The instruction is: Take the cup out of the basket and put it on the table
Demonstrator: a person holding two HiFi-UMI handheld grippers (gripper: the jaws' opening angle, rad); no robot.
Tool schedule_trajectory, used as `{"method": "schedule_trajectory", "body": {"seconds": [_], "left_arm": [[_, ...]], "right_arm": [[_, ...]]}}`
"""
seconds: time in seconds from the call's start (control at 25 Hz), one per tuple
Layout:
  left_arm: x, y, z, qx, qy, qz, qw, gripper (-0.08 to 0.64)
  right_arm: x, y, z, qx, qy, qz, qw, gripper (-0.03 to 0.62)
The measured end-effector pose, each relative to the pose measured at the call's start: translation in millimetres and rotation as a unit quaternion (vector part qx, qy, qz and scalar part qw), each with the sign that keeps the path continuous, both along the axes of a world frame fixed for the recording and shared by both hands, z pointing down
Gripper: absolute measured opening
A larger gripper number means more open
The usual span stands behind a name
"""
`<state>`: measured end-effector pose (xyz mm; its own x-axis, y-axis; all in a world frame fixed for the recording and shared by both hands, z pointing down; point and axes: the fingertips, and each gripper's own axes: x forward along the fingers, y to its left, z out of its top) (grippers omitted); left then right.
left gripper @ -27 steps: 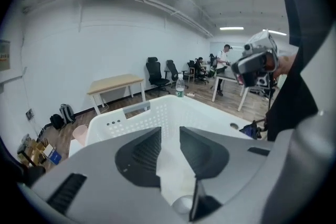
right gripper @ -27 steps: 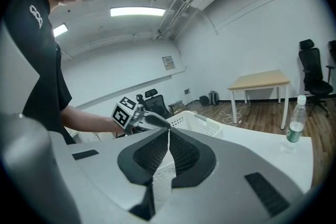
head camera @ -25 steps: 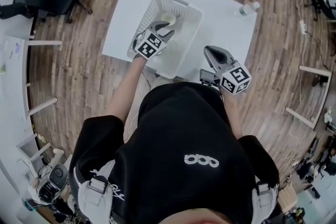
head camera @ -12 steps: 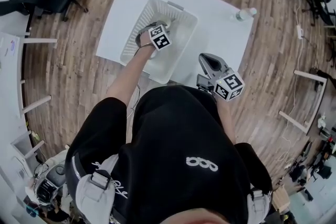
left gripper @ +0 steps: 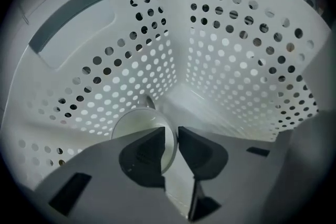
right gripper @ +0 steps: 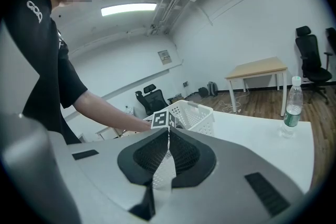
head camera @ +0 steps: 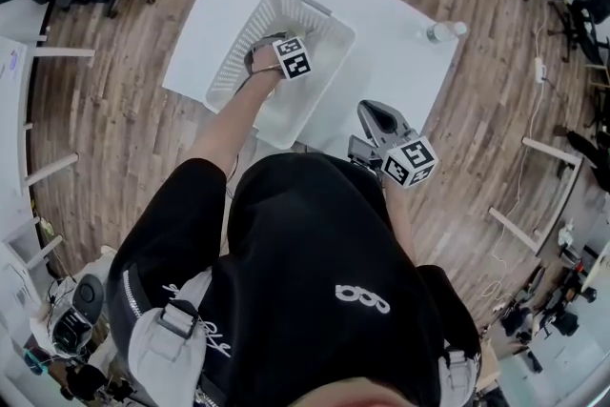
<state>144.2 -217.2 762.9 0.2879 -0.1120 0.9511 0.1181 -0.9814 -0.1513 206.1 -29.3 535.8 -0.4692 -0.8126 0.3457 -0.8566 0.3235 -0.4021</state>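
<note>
Half-shut, my left gripper (left gripper: 172,132) is closing on the cup (left gripper: 134,124) wall between its jaws, seemingly not pinching yet; I squeeze squarely before lifting.

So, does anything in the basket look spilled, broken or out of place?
Nothing stands out. The cup sits in a corner of the basket, whole, with nothing spilled around it. The fingers of the left gripper are closing, with the cup's rim between them.

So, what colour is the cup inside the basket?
The cup is white, seen best in the left gripper view.
</note>
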Motion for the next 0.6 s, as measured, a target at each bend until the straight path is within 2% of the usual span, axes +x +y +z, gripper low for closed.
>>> {"method": "schedule_trajectory", "body": {"seconds": [0.4, 0.6], "left_arm": [[-1, 3, -3, -0.005, 0.001, -0.008, 1.0000, 0.043], [3, 7, -16, 0.003, 0.031, -0.020, 0.9993, 0.035]], "right_arm": [[7, 4, 1, 0.000, -0.002, -0.007, 1.000, 0.026], [9, 6, 2, -0.001, -0.004, -0.017, 1.000, 0.026]]}}
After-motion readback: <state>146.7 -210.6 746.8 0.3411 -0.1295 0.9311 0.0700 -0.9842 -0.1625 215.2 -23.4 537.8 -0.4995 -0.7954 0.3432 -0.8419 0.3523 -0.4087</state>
